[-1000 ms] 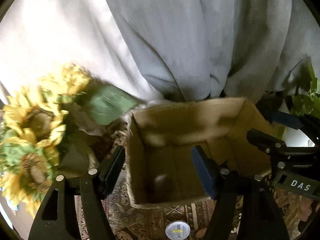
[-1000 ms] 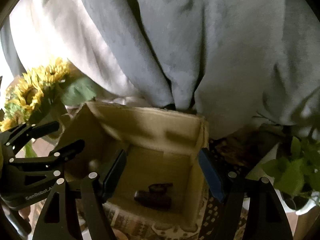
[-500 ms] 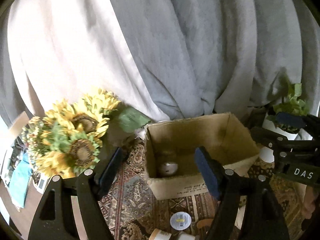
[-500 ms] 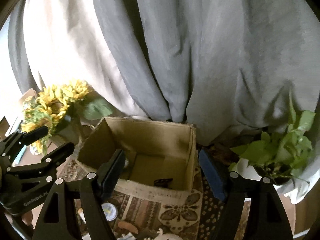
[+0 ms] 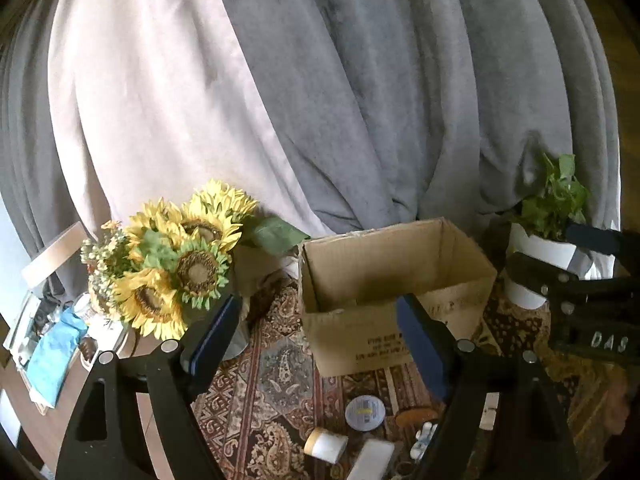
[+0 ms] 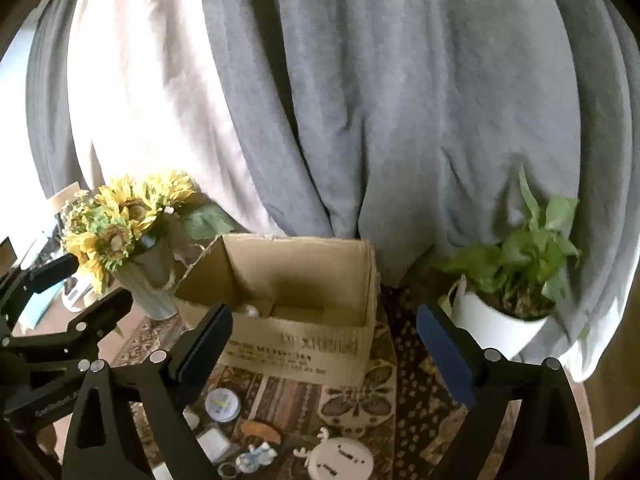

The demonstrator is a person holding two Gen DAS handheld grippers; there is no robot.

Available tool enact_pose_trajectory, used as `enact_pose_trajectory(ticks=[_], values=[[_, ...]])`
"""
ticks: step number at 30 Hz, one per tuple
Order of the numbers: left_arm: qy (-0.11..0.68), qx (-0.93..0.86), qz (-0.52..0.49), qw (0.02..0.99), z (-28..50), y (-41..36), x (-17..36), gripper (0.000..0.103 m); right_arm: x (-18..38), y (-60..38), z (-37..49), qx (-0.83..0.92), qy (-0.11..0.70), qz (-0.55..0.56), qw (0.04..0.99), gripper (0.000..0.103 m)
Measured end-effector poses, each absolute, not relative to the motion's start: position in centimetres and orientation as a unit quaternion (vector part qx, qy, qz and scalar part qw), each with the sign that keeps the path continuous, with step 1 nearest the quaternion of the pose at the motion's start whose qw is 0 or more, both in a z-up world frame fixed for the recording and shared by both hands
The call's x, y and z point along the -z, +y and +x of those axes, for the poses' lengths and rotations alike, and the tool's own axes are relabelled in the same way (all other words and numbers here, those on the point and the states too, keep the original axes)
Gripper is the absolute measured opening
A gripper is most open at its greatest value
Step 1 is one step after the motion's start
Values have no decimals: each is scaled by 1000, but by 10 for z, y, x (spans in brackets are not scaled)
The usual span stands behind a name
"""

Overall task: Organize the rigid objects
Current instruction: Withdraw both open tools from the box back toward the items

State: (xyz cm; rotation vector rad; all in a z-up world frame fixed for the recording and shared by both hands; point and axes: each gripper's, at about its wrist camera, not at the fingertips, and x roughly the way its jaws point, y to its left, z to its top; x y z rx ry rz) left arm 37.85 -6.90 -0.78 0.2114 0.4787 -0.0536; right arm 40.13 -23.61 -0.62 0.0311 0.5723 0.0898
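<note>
Left wrist view: the left gripper (image 5: 316, 340) has its fingers spread wide and holds nothing. Beyond them an open cardboard box (image 5: 394, 300) stands upright on a patterned cloth (image 5: 276, 364) covering the table. Sunflowers (image 5: 180, 260) stand left of the box, a potted plant (image 5: 544, 236) right of it. In front of the box lie a round tin (image 5: 365, 412), a small capped jar (image 5: 325, 445) on its side and a white block (image 5: 372, 458). Right wrist view: the right gripper (image 6: 324, 344) is likewise wide open and empty. The box (image 6: 296, 308) sits ahead, a rounded object (image 6: 251, 311) visible inside. Near the fingers lie the tin (image 6: 222, 404), a blue-white figurine (image 6: 256, 454) and a round white item with antlers (image 6: 340, 458).
</note>
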Motion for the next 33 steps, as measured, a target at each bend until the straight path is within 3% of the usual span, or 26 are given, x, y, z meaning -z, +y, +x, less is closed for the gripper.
enact_pose_trajectory(ticks=[17, 33], values=[[242, 33, 137, 960, 320, -69, 52, 81, 41, -232, 341, -35, 270, 4, 962, 95], [300, 66, 149, 940, 305, -67, 96, 81, 80, -222, 318, -36, 299, -17, 953, 95]])
